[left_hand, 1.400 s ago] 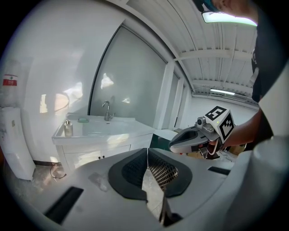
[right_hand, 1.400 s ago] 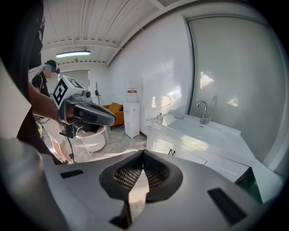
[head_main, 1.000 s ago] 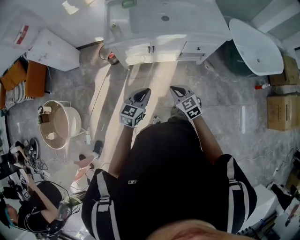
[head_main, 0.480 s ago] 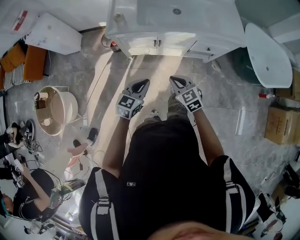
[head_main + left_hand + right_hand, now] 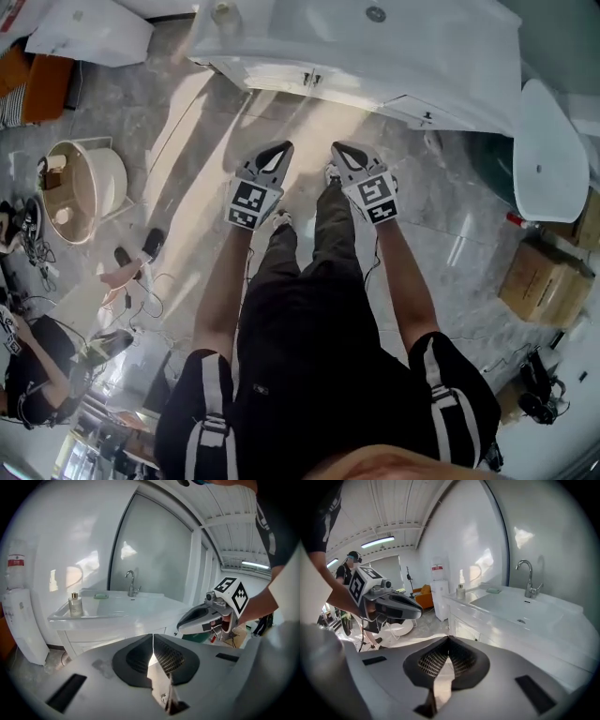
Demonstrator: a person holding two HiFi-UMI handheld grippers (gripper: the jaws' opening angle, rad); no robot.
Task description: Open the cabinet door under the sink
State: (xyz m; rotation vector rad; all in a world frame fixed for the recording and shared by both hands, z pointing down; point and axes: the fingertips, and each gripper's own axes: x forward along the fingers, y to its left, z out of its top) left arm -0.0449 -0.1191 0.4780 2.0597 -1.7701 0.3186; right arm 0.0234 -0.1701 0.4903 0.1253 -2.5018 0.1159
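Cabinet door (image 5: 277,77): closed, below the sink (image 5: 375,37) | left gripper (image 5: 277,152): jaws pressed together, empty, well short of the door, its handles straight ahead | right gripper (image 5: 340,152): likewise closed, empty, alongside, no nearer

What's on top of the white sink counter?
A small bottle, a flat green thing and a curved tap sit on the sink counter. The closed cabinet doors below hide whatever is inside.
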